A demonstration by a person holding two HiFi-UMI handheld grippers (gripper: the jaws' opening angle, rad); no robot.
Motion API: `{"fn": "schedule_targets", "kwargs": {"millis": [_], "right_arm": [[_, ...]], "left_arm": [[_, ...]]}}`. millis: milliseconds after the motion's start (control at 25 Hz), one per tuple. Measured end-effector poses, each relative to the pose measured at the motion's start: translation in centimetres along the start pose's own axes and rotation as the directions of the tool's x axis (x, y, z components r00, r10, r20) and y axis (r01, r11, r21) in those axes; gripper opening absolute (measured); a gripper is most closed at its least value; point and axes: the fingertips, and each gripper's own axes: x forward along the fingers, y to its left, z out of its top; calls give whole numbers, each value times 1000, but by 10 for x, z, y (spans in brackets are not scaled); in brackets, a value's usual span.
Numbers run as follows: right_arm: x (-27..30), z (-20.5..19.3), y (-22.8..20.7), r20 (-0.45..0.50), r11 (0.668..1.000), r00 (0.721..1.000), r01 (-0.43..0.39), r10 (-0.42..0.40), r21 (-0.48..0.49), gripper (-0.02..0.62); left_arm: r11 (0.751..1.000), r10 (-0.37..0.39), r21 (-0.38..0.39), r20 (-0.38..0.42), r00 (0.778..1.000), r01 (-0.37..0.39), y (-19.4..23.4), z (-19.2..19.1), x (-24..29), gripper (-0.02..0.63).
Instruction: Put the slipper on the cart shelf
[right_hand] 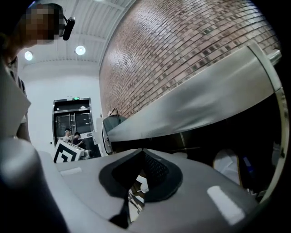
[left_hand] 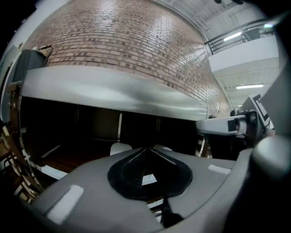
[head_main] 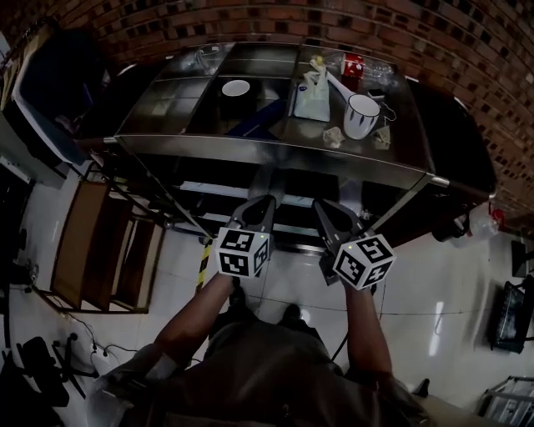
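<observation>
A steel cart (head_main: pixel 275 143) stands in front of me, its lower shelf (head_main: pixel 250 193) dark under the top. In the right gripper view a pale, slipper-like shape (right_hand: pixel 226 164) lies in that dark space; I cannot tell its form for sure. Both grippers are held side by side before the cart's front edge. My left gripper (head_main: pixel 265 198) is shut, its jaws meeting at the tip (left_hand: pixel 146 148) with nothing between them. The jaws of my right gripper (head_main: pixel 319 203) also meet (right_hand: pixel 142 150), and they hold nothing.
The cart top carries a white pitcher (head_main: pixel 360 115), a white bowl (head_main: pixel 236 87), a pale box (head_main: pixel 313 96) and a red can (head_main: pixel 353 64). A wooden frame (head_main: pixel 100 246) stands on the floor at the left. A brick wall (head_main: pixel 275 21) is behind the cart.
</observation>
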Motion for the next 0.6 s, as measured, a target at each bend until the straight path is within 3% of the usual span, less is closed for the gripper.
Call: {"fn": "schedule_targets", "kwargs": {"millis": [160, 600], "right_arm": [[10, 4, 19, 1, 999, 1000, -25, 25, -25, -2], [45, 14, 65, 25, 997, 1000, 9, -7, -74, -2]], "left_arm": [[995, -87, 59, 37, 996, 85, -14, 18, -22, 8], [979, -204, 16, 51, 978, 203, 21, 48, -53, 8]]}}
